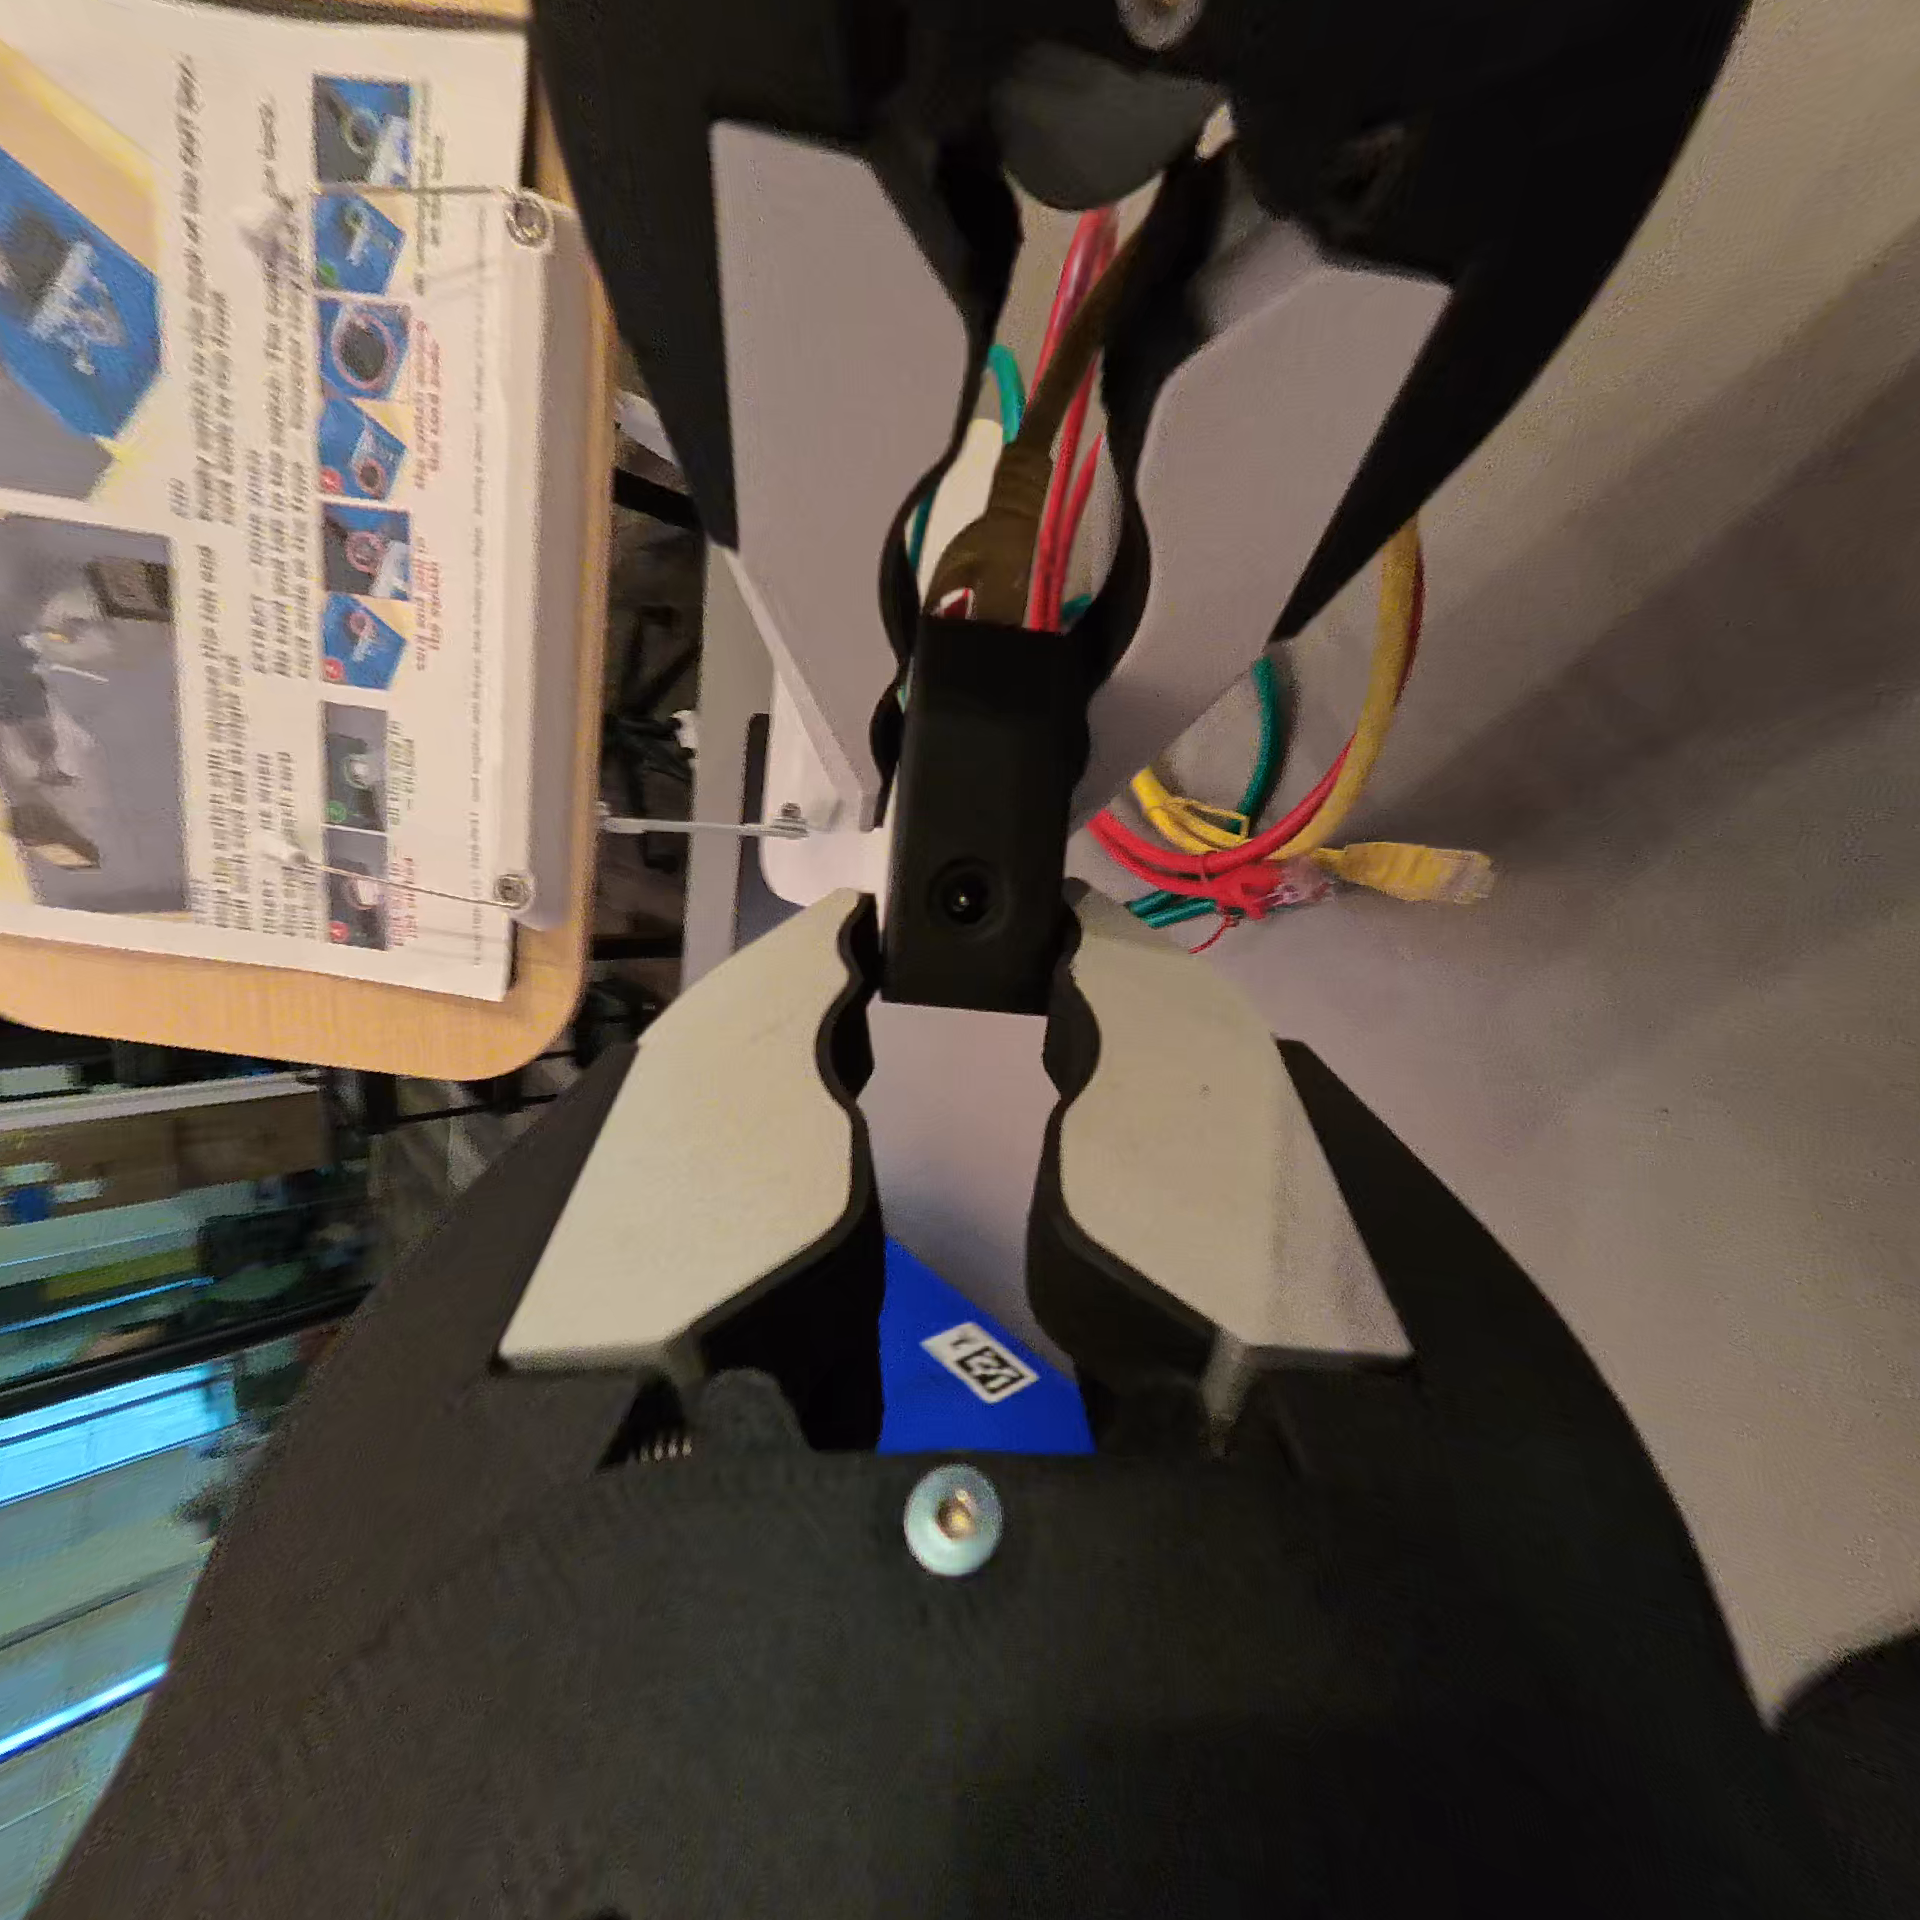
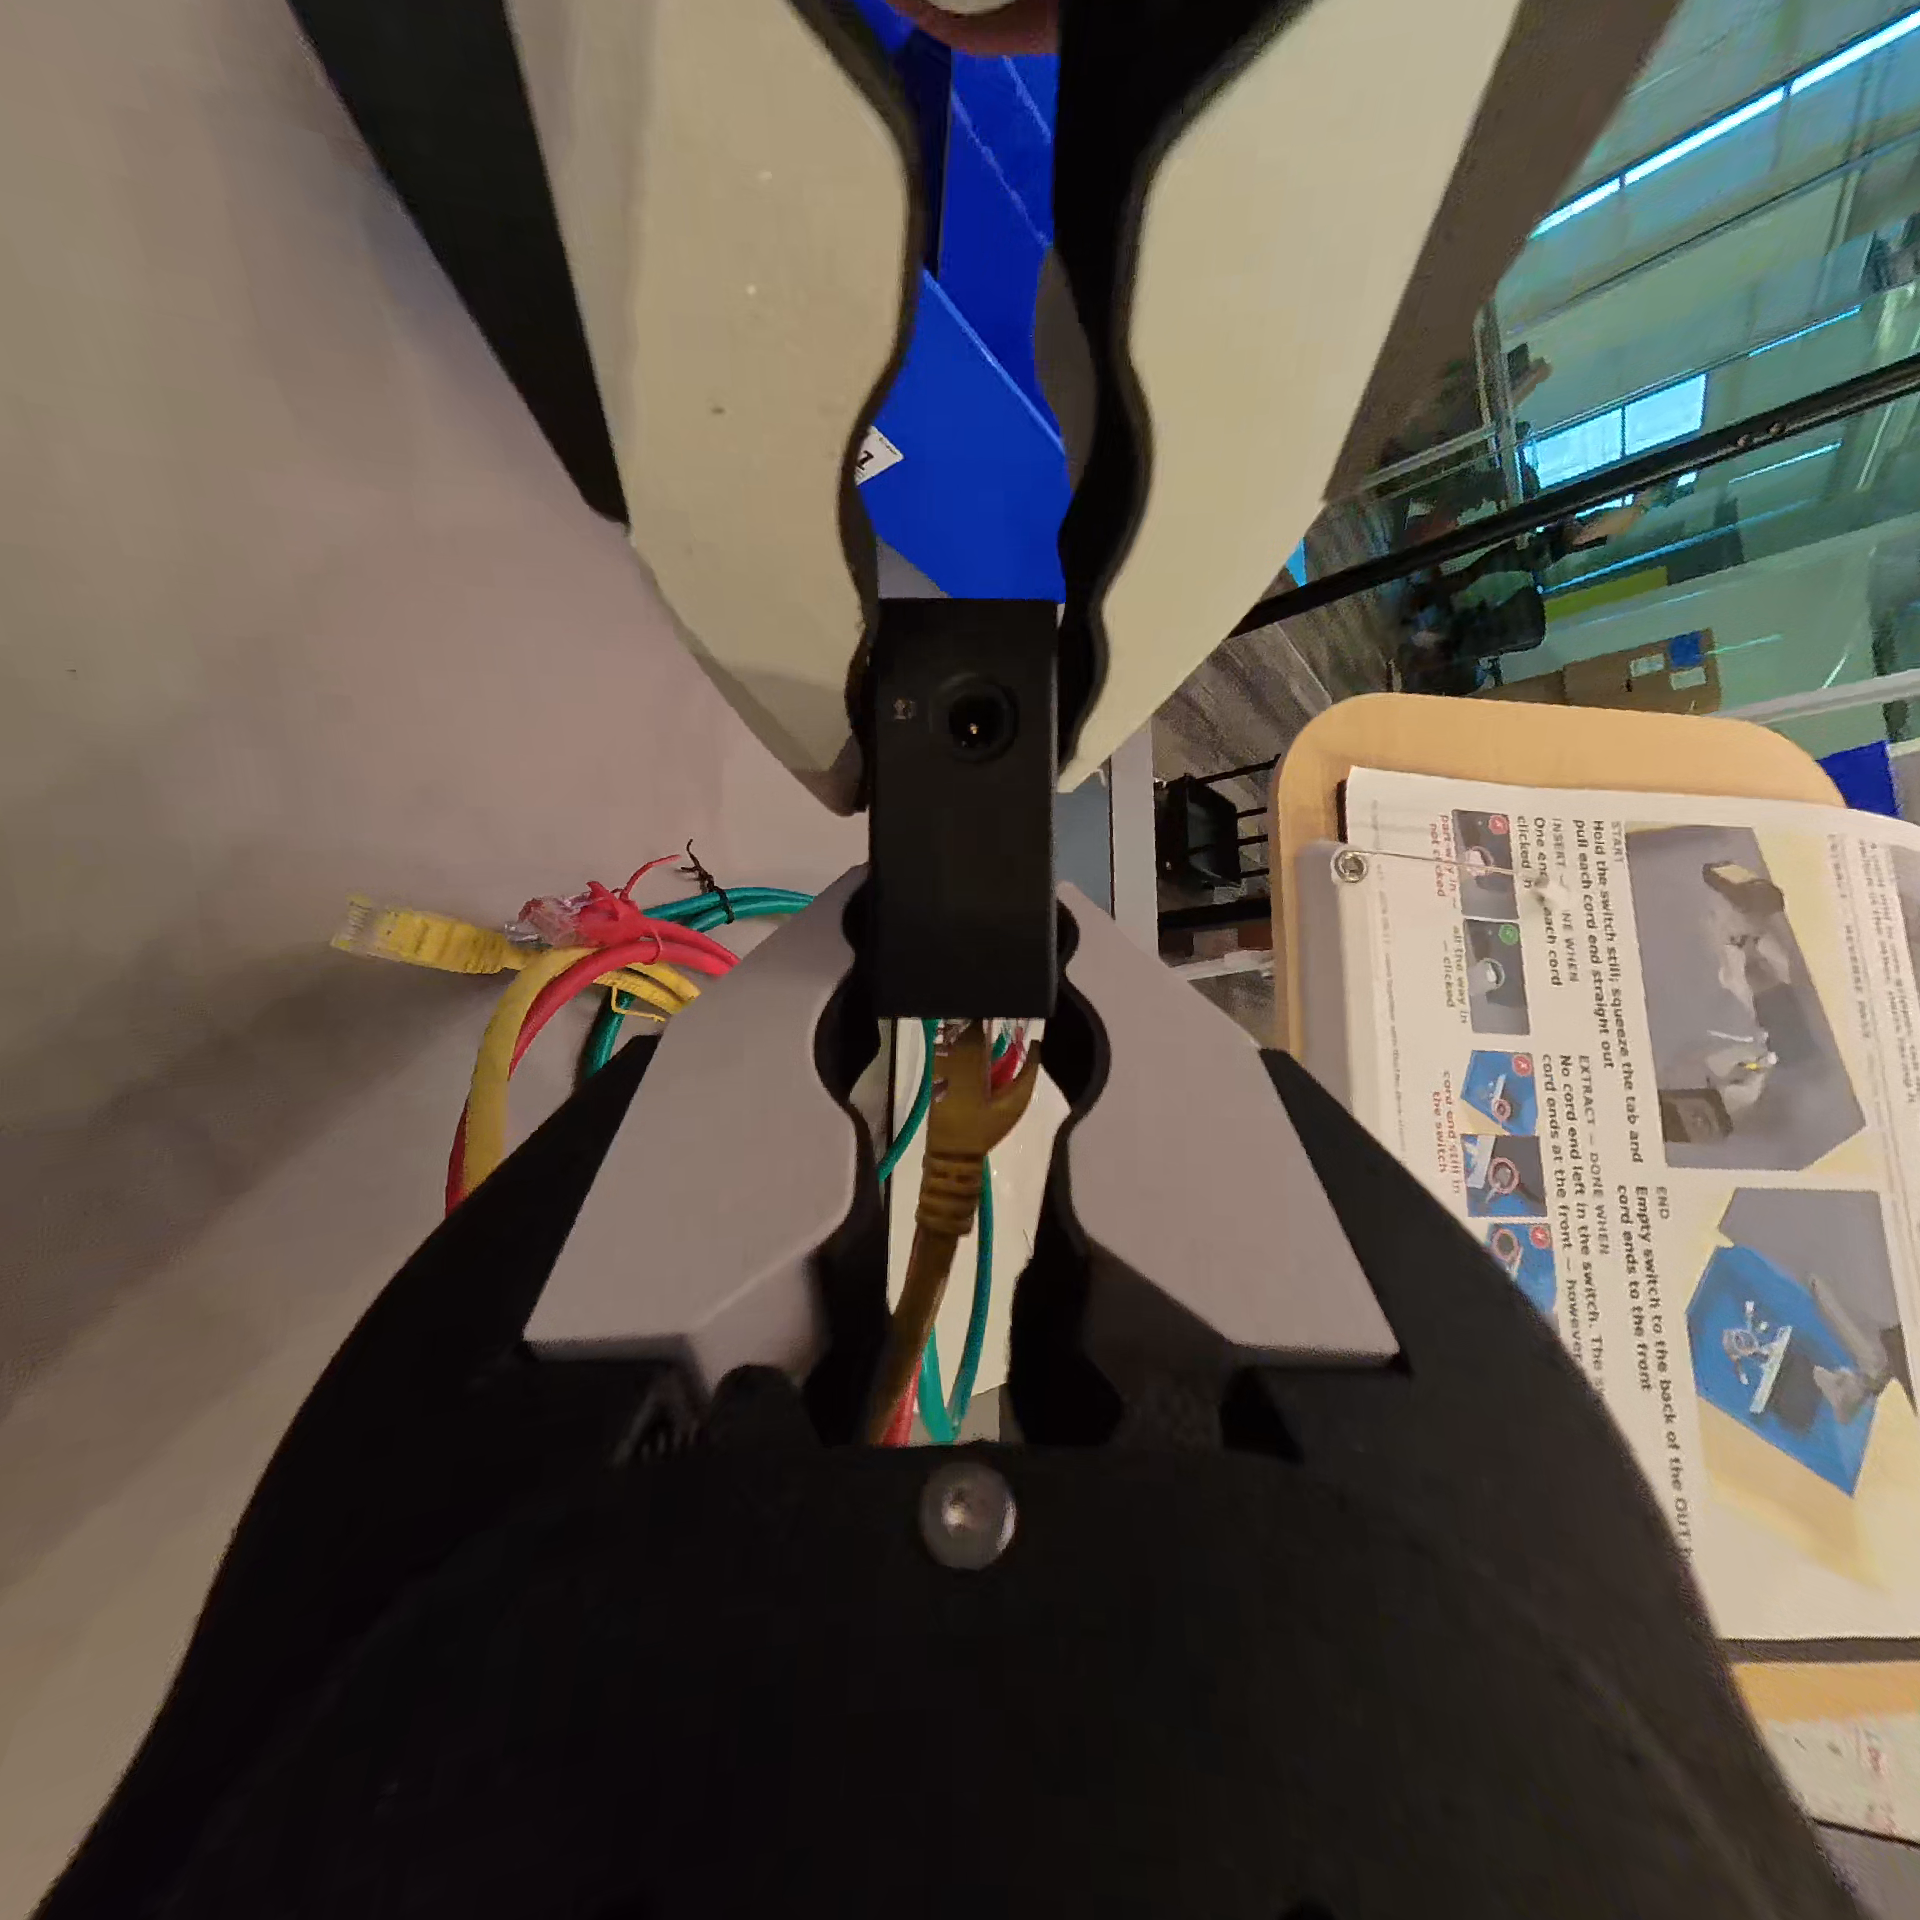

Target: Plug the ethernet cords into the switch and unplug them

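A small black switch is held above the grey table, clamped at both ends. My left gripper is shut on its near end, which has a round socket. My right gripper comes in from the top, shut on the far end. In the right wrist view, my right gripper grips the switch at its port end, opposite the left gripper. A yellow-brown cord, a green cord and a red cord run into the ports. Loose yellow and red plugs lie on the table.
A wooden board with a printed instruction sheet clipped on stands to one side; it also shows in the right wrist view. A blue surface with a white sticker lies under my left gripper. The cord bundle lies on the grey table. The grippers are tip to tip, or close to it.
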A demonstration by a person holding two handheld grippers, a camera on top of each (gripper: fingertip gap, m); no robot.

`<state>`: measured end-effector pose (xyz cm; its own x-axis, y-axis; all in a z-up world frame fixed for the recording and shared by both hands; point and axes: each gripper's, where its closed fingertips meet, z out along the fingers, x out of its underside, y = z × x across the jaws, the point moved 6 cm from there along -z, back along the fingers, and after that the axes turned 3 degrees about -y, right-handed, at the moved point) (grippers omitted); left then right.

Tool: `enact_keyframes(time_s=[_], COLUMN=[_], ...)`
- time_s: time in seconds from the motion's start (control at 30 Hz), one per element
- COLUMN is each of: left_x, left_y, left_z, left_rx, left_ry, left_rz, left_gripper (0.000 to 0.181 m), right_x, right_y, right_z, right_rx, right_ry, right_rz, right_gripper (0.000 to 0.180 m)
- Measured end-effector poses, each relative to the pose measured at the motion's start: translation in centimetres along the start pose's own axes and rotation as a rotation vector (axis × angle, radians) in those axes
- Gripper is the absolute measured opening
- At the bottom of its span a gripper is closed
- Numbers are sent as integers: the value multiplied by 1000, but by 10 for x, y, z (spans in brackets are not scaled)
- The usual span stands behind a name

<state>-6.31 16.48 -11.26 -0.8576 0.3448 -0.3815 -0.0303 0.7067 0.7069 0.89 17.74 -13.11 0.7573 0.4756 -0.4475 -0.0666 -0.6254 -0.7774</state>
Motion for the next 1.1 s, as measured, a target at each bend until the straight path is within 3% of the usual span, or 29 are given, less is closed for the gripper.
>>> enact_keyframes(time_s=[0.2,0.43,0.67,0.83,1.0,1.1], left_x=[-7,-13,-21,-16,-14,-16], left_y=[2,5,-1,3,23,41], left_z=[-6,-12,-21,-24,-39,-45], left_rx=[-79,-155,-153,-97,216,388], left_ry=[-18,-56,-162,-176,-210,-179], left_rz=[67,151,139,36,-297,-401], left_gripper=[28,28,28,29,83,105], right_x=[0,6,2,-4,-8,-14], right_y=[-5,-13,-11,-11,-10,-8], right_z=[-6,-20,-24,-22,-16,-15], right_rx=[-3,-105,-62,21,110,142], right_ry=[-85,-212,-247,-162,-71,-52], right_rz=[35,160,77,-21,-118,-169], right_gripper=[26,61,27,24,24,24])
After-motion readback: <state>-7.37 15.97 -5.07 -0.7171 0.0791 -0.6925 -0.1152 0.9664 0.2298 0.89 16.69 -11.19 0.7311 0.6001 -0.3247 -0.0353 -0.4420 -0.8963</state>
